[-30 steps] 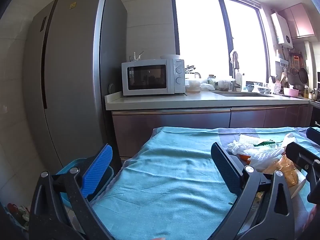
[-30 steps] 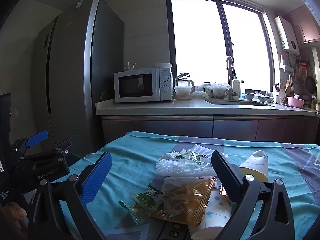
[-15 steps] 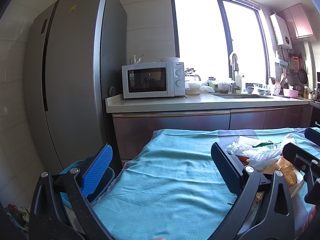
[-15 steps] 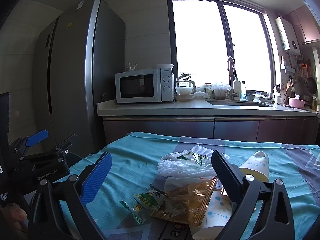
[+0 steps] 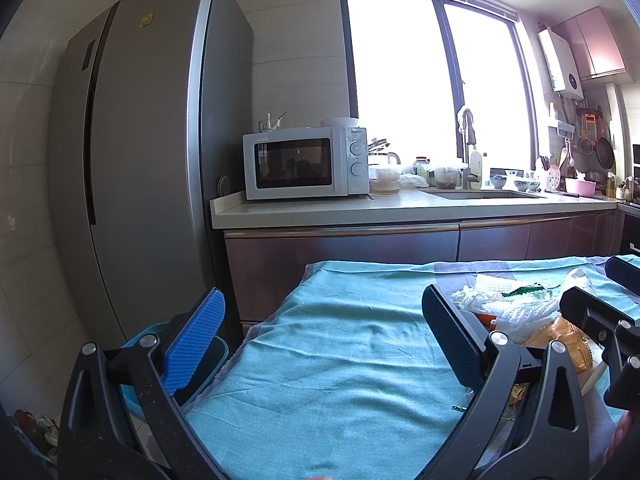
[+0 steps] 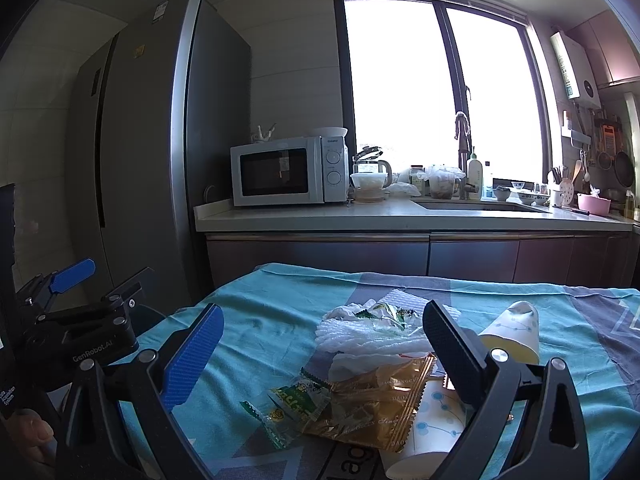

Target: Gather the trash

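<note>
Your trash sits in a loose heap on the teal cloth (image 6: pixel 256 320) of the table, right in front of your right tongs (image 6: pixel 320 344), whose fingers are spread wide and hold nothing. Your left tongs (image 5: pixel 320 332) are just as wide open and empty, held over bare cloth to the left of the heap. The gold wrapper (image 6: pixel 376 404) on top is probably thin, crinkly film: light, slippery and quick to slide, so pinch it at a crimped edge rather than across its flat face. The green sachet (image 6: pixel 300 398) beside it and the torn green strip (image 6: pixel 260 420) lie flat on the cloth and will likely need a low, scraping pinch at a corner. The white crumpled paper (image 6: pixel 368 340) behind looks soft and bulky, easy to grab in the middle. Two paper cups lie on their sides, the yellowish cup (image 6: pixel 514 330) at the back right and the dotted cup (image 6: pixel 432 424) partly under the wrapper; squeeze gently at the rim, since thin walls should crush. You cannot tell whether either cup holds anything. A blue bin (image 5: pixel 154 332) stands on the floor at the table's left edge, beside the fridge (image 5: pixel 140 160); its inside is hidden by your left tongs.
</note>
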A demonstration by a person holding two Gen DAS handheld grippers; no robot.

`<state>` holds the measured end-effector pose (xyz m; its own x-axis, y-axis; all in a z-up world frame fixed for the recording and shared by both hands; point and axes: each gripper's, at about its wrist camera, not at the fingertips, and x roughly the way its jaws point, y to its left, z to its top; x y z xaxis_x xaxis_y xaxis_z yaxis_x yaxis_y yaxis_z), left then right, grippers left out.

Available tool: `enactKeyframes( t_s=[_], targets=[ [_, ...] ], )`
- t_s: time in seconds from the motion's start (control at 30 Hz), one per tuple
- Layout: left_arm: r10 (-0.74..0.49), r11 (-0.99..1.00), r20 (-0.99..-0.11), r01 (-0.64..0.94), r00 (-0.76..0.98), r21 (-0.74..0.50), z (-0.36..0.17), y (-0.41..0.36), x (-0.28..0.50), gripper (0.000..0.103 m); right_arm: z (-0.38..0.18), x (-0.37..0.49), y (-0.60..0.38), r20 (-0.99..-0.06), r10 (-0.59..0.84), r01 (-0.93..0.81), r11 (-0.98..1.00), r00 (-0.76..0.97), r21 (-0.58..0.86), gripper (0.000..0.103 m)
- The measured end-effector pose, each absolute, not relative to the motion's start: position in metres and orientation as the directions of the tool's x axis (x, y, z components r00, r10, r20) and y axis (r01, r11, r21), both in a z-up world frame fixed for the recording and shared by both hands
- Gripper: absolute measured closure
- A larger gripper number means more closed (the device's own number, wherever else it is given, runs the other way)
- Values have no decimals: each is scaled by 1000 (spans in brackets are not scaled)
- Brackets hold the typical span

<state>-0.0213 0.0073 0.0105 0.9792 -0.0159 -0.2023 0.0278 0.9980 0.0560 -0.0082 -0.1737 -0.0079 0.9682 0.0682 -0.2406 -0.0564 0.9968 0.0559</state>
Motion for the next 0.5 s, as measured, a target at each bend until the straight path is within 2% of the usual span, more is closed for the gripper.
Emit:
enactKeyframes(
  t_s=[0.5],
  targets=[
    [-18,998,-194,31,981,61,6,7,-18,6,-8,-7,-175,-239,69,-55,996,969,65,7]
  ],
)
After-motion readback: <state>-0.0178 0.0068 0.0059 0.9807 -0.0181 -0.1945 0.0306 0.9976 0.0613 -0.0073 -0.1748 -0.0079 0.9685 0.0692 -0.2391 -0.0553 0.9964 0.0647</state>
